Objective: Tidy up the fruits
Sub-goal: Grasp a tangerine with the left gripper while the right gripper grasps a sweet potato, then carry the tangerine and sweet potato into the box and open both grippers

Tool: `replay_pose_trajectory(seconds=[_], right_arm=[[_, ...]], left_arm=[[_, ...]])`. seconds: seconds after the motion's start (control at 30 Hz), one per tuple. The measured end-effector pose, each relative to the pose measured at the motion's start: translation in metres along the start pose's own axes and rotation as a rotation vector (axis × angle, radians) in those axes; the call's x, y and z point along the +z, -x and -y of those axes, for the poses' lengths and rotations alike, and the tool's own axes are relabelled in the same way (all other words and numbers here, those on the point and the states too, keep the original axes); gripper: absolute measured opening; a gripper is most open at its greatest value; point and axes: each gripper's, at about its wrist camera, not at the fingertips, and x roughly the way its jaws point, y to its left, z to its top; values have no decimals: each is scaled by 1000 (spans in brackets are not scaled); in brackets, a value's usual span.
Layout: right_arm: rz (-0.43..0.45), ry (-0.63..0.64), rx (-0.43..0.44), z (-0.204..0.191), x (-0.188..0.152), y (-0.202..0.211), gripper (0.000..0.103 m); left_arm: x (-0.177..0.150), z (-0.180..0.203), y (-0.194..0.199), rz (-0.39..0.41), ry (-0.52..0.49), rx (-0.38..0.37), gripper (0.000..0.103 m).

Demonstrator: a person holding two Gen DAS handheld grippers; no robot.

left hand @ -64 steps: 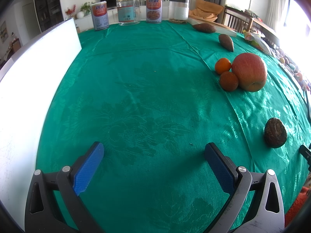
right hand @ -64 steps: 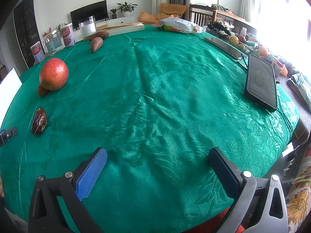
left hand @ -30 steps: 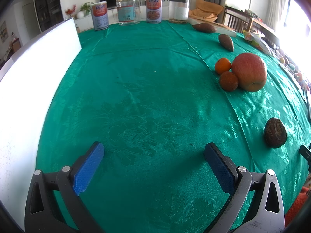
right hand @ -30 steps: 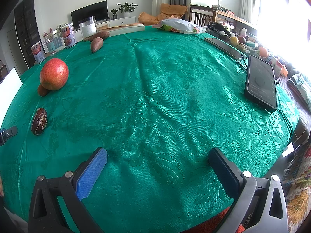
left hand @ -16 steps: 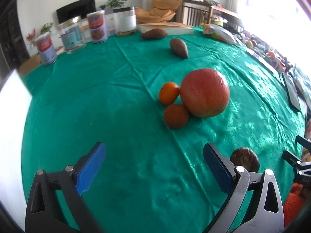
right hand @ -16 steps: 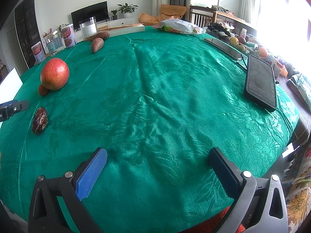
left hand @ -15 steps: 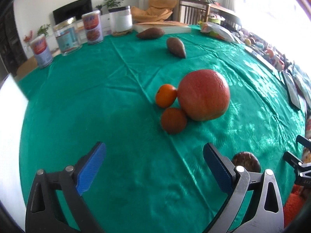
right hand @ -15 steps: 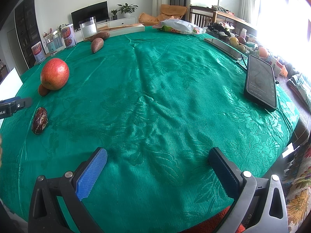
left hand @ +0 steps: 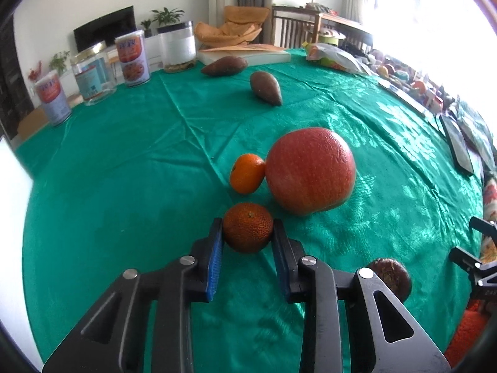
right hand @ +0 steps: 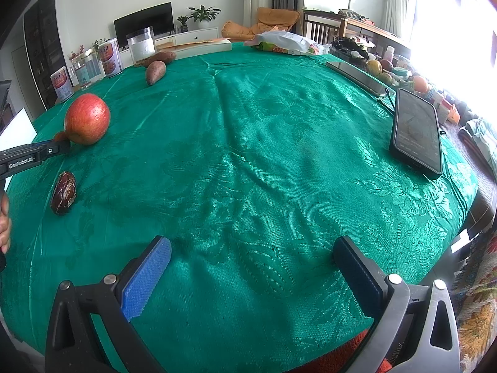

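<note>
Between left claw (left hand: 248, 233) pads, dark tangerine (left hand: 248, 231), stem-dimple up

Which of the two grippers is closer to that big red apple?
Left. The left gripper is shut on a small orange right beside the apple; the right gripper hangs open, far across the green cloth.

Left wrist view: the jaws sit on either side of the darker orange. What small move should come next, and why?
Probably a short straight lift. The left gripper has its jaws closed against both sides of the darker orange, which appears still on the green cloth. The big red apple and lighter orange sit close behind, so rising first should avoid nudging them.
</note>
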Motion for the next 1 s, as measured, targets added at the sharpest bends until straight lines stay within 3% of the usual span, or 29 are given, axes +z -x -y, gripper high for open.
replay_pose_trajectory(seconds=[0.1, 0.2, 0.43, 0.53, 0.6, 0.67, 0.73, 0.8, 0.87, 1.0], right_arm=[[-49, 6, 17, 0, 6, -2, 103], [-98, -68, 175, 4, 40, -13, 103], [-126, -24, 378, -76, 196, -92, 102], [-159, 33, 371, -123, 254, -141, 94], [-199, 48, 352, -145, 278, -171, 83], [-223, 58, 331, -161, 292, -195, 80], [-260, 77, 294, -170, 297, -215, 69], [-248, 117, 276, -176, 296, -215, 40], [-265, 98, 282, -171, 293, -211, 40], [-214, 14, 326, -137, 270, -177, 40]], left_arm=[[-13, -14, 22, 1, 46, 25, 30], [-28, -29, 38, -5, 85, 62, 30], [-48, -51, 52, -12, 172, 110, 30], [-51, -57, 57, -8, 201, 123, 30], [-53, -61, 60, -12, 221, 128, 30], [-55, -65, 61, -22, 227, 133, 30], [-58, -67, 61, -30, 225, 138, 30], [-60, -69, 62, -32, 223, 145, 30], [-62, -71, 63, -28, 234, 139, 30], [-63, -69, 75, 0, 262, 101, 30]])
